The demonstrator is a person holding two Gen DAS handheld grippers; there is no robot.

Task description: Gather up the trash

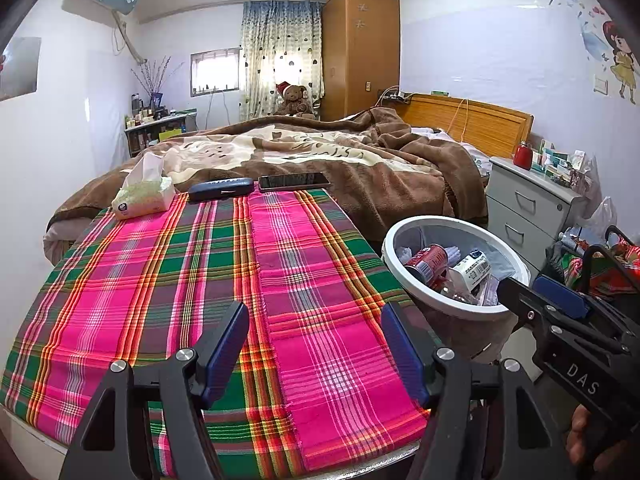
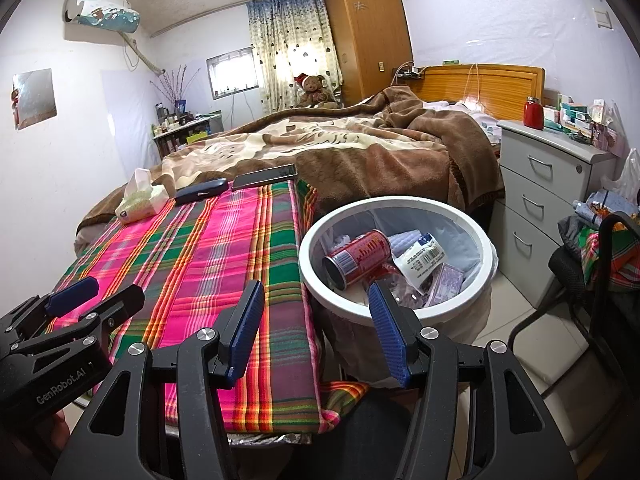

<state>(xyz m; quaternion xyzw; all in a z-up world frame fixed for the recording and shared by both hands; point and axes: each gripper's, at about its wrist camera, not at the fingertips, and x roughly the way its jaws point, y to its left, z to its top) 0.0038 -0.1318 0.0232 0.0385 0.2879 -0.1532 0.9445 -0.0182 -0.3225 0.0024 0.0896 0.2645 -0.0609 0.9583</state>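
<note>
A white round trash bin [image 2: 320, 276] stands on the floor right of the plaid-covered table [image 2: 192, 264]. It holds a red can [image 2: 360, 258], a white labelled container [image 2: 424, 258] and crumpled wrappers. The bin also shows in the left wrist view [image 1: 390, 258], with the red can [image 1: 426, 262]. My left gripper [image 1: 314, 316] is open and empty over the plaid cloth [image 1: 160, 280]. My right gripper [image 2: 316, 294] is open and empty, between the table's right edge and the bin's near rim. It also shows in the left wrist view [image 1: 532, 292], beside the bin.
A tissue pack [image 1: 144, 196], a dark glasses case [image 1: 221, 189] and a phone [image 1: 294, 181] lie at the table's far edge. Behind is a bed with a brown blanket [image 1: 320, 152]. A grey drawer unit [image 2: 548, 188] and a chair with clothes [image 2: 600, 256] stand right of the bin.
</note>
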